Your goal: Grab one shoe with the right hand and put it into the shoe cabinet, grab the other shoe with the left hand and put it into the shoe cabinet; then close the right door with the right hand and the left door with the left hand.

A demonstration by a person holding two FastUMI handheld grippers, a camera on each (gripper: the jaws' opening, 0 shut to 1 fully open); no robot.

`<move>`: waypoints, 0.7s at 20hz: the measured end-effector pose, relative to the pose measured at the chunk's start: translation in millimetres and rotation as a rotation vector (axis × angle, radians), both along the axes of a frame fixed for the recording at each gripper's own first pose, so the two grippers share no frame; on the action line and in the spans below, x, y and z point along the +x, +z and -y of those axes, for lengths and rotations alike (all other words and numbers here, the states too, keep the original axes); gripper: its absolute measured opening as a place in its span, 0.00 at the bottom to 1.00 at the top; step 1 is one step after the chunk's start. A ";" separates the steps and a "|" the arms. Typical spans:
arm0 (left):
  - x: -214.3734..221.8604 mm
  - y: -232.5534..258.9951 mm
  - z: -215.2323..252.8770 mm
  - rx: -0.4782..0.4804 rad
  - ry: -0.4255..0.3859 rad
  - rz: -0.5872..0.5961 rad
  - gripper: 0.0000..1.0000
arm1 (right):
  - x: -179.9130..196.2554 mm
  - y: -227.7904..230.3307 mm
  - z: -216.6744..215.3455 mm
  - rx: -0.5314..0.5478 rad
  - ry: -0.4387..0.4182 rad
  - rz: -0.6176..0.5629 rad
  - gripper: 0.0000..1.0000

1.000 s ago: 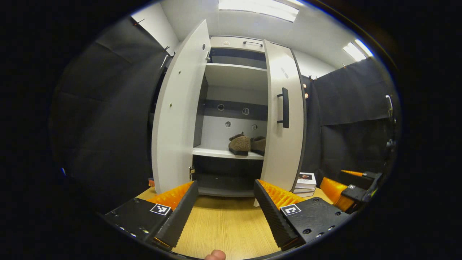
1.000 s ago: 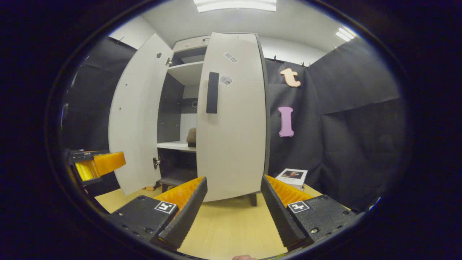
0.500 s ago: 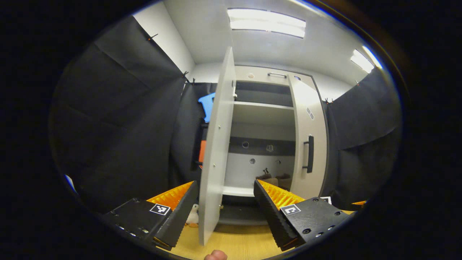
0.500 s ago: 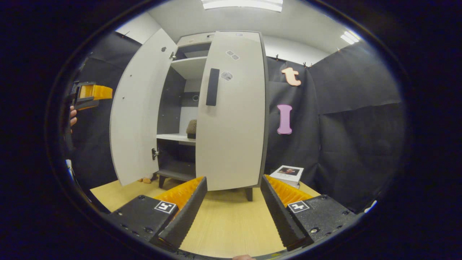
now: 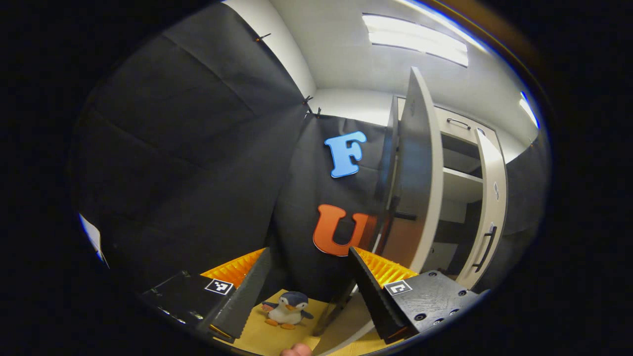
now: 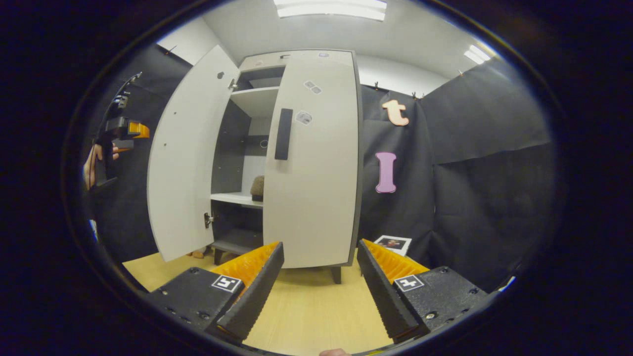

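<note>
- Left gripper (image 5: 309, 287) is hanging open behind the left door (image 5: 418, 173).
- Right gripper (image 6: 319, 287) is facing the right door (image 6: 311, 163), fingers spread, empty.

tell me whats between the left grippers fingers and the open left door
In the left gripper view a toy penguin stands on the wooden floor between the left gripper fingers, just short of the left door; nothing else.

Black cloth walls (image 6: 484, 163), pale wood floor (image 6: 316, 306), bright ceiling light panels (image 6: 330, 8) overhead.
</note>
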State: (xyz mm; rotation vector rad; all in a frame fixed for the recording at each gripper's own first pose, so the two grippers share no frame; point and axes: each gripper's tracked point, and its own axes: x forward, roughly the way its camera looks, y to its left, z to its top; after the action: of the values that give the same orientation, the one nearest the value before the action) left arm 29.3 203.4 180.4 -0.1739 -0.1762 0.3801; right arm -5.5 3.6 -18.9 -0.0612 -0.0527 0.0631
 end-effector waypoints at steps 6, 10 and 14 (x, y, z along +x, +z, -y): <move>32.9 5.0 -10.1 0.054 -0.037 -0.011 0.95 | 2.3 5.1 16.4 0.008 -0.048 0.007 0.98; 38.3 -1.8 -5.9 0.020 -0.097 -0.018 0.93 | 3.1 6.3 18.0 0.008 -0.059 0.016 0.98; 47.2 -4.3 11.7 -0.045 -0.158 -0.003 0.93 | 6.3 6.3 12.9 0.014 -0.048 0.014 0.98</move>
State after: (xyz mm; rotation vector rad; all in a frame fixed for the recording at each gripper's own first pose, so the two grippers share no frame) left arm 76.5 191.7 176.1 -0.2306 -0.1500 0.2271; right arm 0.8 -9.3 -12.7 -0.0491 -0.0654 0.0146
